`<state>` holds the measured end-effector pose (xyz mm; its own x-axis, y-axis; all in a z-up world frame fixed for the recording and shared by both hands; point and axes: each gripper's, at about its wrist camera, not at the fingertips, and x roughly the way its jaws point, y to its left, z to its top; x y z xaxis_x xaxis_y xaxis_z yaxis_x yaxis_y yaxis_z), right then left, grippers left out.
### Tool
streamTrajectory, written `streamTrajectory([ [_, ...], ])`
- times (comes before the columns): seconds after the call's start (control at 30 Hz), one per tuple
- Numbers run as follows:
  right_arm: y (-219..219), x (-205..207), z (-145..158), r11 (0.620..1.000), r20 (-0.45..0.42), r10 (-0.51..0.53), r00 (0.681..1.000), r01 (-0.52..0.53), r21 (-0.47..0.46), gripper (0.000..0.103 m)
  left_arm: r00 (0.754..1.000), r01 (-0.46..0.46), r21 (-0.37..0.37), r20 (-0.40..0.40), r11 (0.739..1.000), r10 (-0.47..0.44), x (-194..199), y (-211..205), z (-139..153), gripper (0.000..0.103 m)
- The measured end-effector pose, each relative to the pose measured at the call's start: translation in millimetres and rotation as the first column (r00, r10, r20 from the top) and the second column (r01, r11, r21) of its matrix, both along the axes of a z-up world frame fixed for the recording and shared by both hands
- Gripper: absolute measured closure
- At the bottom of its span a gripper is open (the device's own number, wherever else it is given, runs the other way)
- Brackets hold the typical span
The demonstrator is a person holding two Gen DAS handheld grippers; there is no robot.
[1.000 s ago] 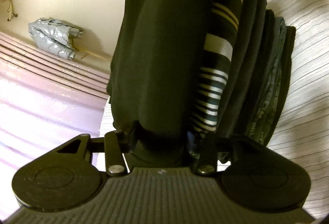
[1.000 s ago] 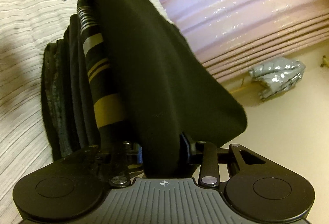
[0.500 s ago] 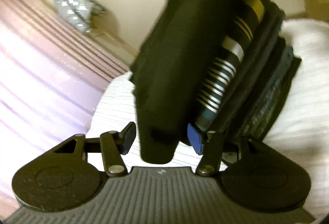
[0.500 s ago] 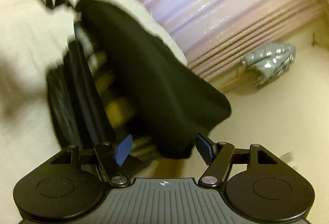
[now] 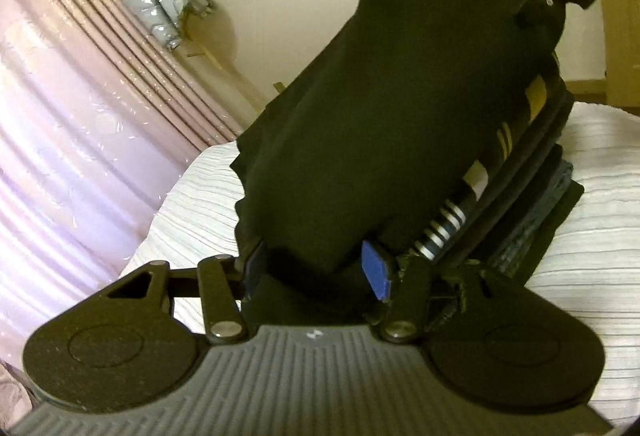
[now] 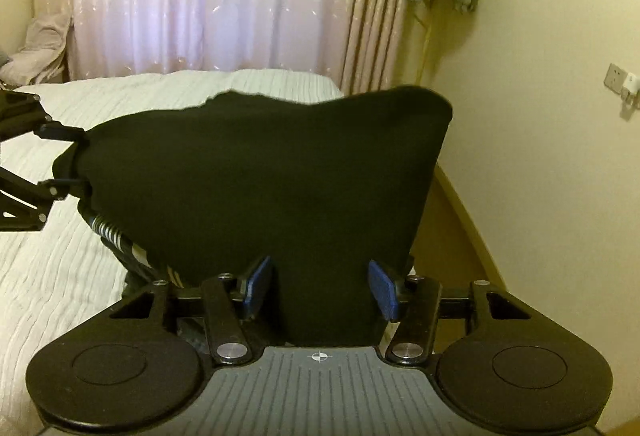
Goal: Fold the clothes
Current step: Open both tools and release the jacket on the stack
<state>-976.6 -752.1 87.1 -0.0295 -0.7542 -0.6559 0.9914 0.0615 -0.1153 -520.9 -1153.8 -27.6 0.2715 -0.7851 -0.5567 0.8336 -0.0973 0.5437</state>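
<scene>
Black fabric, a folded garment (image 5: 384,139), lies atop a stack of clothes (image 5: 532,187) on the white bed (image 5: 192,211); in the left wrist view the left gripper (image 5: 316,268) straddles its corner, fingers parted; in the right wrist view the right gripper (image 6: 320,288) is likewise released around cloth; placing seems finished; next, back both away without dragging fabric.

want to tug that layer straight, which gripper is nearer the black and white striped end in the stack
Left. The left gripper sits right beside the striped end, fingers open around the black top garment. The right gripper is at the opposite end of the stack.
</scene>
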Motion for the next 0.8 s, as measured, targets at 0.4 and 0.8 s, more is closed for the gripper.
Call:
streamTrajectory([
  [0.4,-10,-23,50,0.999,0.136,0.045,0.99,-0.044,-0.012,0.048,0.957,0.061,-0.032,-0.281,0.998,-0.068,-40,-20,50,0.056],
  [0.8,-130,-87,36,0.997,0.214,-0.056,0.975,0.044,0.064,0.048,0.963,0.095,0.052,-0.257,0.994,-0.079,-60,-23,28,0.053],
])
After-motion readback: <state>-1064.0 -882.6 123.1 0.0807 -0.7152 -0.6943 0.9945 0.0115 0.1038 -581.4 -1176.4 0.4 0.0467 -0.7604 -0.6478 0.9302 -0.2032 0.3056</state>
